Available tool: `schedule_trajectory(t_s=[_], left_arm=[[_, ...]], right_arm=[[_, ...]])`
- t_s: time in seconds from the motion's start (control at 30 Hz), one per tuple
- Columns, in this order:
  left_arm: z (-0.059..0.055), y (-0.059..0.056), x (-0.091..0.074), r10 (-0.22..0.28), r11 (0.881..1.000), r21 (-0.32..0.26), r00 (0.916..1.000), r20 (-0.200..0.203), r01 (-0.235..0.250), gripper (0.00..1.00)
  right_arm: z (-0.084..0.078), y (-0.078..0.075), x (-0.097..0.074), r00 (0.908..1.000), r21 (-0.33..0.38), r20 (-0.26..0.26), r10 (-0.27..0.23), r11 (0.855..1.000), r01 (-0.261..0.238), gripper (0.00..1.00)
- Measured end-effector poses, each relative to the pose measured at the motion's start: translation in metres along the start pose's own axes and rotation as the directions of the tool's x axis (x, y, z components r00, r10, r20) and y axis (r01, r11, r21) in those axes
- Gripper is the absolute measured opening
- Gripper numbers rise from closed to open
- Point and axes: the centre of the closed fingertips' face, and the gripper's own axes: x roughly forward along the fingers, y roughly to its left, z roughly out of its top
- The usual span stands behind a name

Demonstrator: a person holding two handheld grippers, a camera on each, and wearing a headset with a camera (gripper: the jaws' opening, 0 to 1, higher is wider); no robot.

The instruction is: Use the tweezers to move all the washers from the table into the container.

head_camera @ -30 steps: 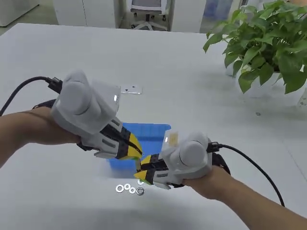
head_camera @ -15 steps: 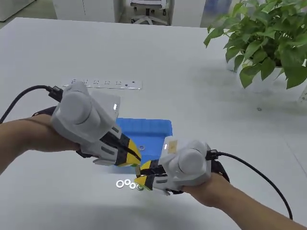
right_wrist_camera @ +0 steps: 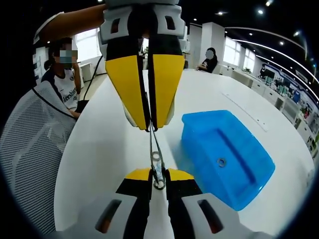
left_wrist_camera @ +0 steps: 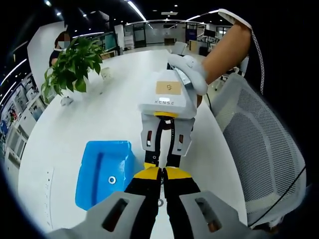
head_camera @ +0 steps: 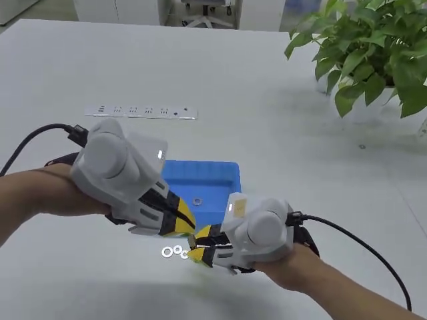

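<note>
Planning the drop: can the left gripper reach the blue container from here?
Likely yes: the blue container sits open just beside the left gripper, nothing between them, though the right gripper also clamps the tweezers.

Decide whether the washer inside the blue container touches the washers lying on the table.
Apart. The head view shows the washer on the floor of the blue container, while the other washers lie outside it, well clear.

One word is legible, on a gripper housing.
In the left gripper view, the white housing of the right gripper [left_wrist_camera: 160, 164] carries small dark lettering, "XENSE", below a tan sticker [left_wrist_camera: 168, 88] whose print is too small to read.
</note>
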Motion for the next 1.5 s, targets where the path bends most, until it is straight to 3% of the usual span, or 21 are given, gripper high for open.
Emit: schedule_trajectory(t_s=[0.73, 1.5], left_arm=[[0.0012, -0.0024, 0.0043, -0.015, 1.0, -0.011, 0.9999, 0.004, 0.015, 0.06], [0.0002, 0.0043, 0.0072, 0.005, 1.0, -0.012, 1.0, 0.006, -0.005, 0.06]], right_arm=[[-0.0035, 0.0047, 0.0013, 0.9999, 0.016, 0.003, 0.01, 1.0, -0.01, 0.12], [-0.0061, 0.0044, 0.0026, 0.9999, 0.04, -0.012, 0.009, 0.999, -0.009, 0.12]])
